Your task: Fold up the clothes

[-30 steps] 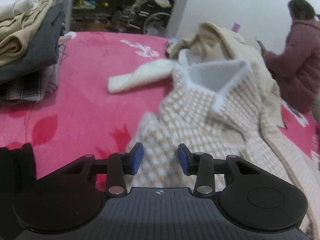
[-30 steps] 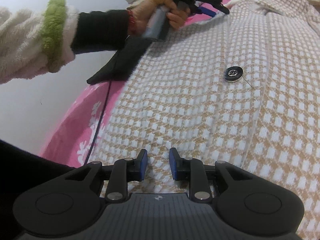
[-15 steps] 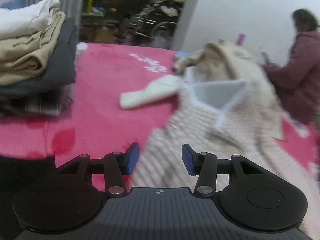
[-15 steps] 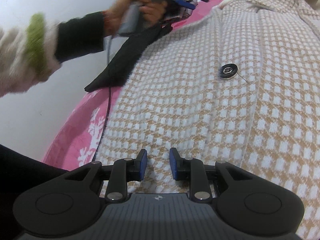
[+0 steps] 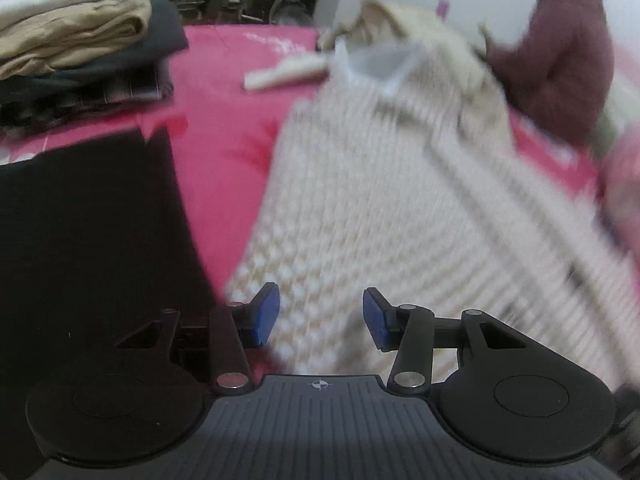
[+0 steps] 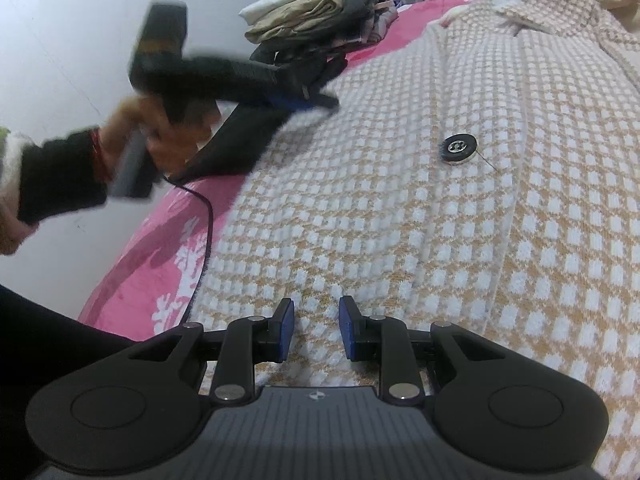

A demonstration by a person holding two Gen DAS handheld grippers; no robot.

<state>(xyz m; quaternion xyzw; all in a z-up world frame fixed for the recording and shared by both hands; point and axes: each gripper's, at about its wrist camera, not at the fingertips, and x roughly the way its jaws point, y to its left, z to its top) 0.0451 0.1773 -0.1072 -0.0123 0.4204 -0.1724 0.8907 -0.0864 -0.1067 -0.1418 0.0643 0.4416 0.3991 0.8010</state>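
Observation:
A tan-and-white checked knit coat with a black button lies spread on the pink bed cover. Its white collar shows in the left wrist view, blurred by motion. My left gripper is open and empty, low over the coat's left edge. It also shows in the right wrist view, held in a hand. My right gripper is open with a narrow gap, right above the coat's hem, gripping nothing.
A stack of folded clothes stands at the far left of the bed. A black garment lies left of the coat. A person in a maroon jacket sits at the far right. A black cable crosses the cover.
My left gripper has moved back toward me along the coat's left edge and opened a little wider. My right gripper has stayed put over the hem.

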